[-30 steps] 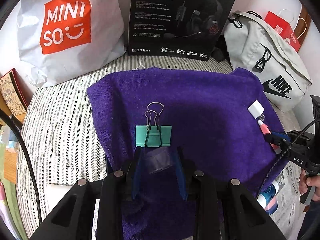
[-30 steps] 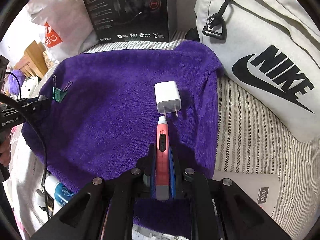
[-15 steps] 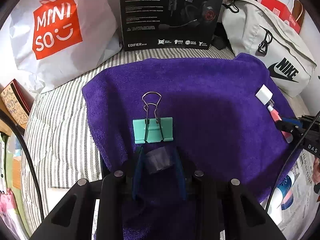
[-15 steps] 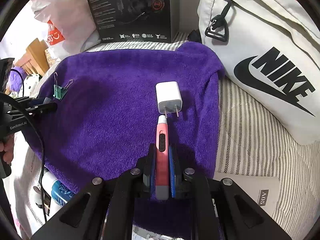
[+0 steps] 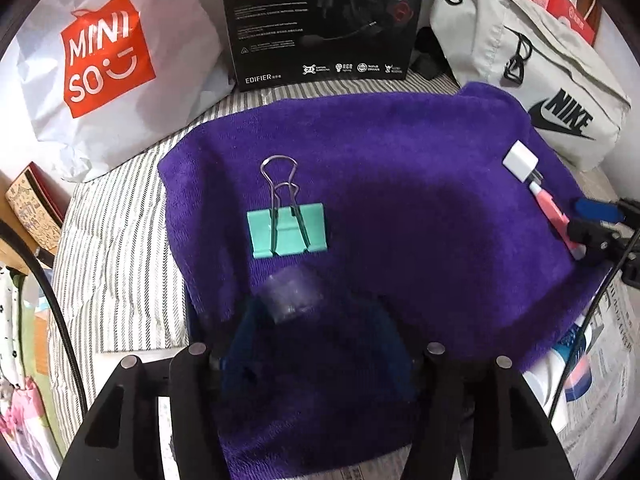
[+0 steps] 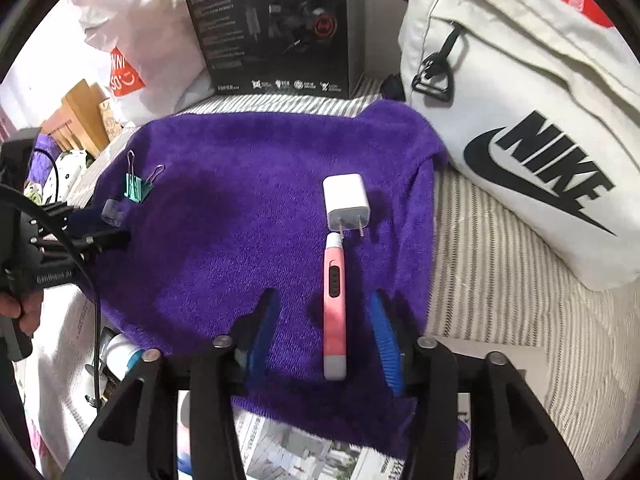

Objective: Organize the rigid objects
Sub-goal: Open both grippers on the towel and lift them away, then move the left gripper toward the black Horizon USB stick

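Both grippers tilt steeply down over purple towel. Right gripper jaws opening, pink pen lying loose btwn pads; white charger just ahead. Left gripper jaws opening, teal binder clip just ahead. Nike bag, headset box behind, striped bedding under.

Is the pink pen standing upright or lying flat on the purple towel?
Lying flat. The pink pen lies lengthwise on the purple towel, its tip towards the white charger.
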The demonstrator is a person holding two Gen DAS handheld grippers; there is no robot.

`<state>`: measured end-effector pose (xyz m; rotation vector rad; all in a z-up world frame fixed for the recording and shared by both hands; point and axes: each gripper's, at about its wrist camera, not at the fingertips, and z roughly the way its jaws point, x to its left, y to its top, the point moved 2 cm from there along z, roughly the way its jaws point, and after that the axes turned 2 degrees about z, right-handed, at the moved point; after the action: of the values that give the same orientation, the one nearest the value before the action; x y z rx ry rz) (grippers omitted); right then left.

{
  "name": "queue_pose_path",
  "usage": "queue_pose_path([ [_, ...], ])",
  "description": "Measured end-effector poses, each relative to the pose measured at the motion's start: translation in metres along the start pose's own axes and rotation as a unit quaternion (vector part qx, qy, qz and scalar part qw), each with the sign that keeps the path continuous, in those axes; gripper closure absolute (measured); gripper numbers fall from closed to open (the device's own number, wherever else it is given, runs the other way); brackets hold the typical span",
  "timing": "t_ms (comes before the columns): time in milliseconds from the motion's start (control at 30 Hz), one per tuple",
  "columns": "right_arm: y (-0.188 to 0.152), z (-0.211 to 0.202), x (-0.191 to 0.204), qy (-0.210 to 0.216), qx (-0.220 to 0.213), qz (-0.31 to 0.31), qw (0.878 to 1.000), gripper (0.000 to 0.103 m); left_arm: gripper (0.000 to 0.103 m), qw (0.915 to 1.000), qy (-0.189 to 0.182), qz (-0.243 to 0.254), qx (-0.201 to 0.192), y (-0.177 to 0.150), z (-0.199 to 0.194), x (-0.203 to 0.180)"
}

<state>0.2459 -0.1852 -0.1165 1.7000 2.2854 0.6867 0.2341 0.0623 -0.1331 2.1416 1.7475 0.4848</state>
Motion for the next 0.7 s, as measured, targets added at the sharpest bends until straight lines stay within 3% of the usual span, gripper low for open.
queue_pose_path([
  [467,-0.045,-0.049,-0.006,0.002,-0.005,0.043,0.999,0.050,0.045,0.9992,0.003,-0.004,-0.039,-0.030,-0.073,-0.022],
  [700,-0.080,-0.073,-0.009,0.006,-0.004,0.065,0.998,0.050,0.045,0.9999,0.002,-0.004,-0.013,-0.071,-0.072,-0.038],
])
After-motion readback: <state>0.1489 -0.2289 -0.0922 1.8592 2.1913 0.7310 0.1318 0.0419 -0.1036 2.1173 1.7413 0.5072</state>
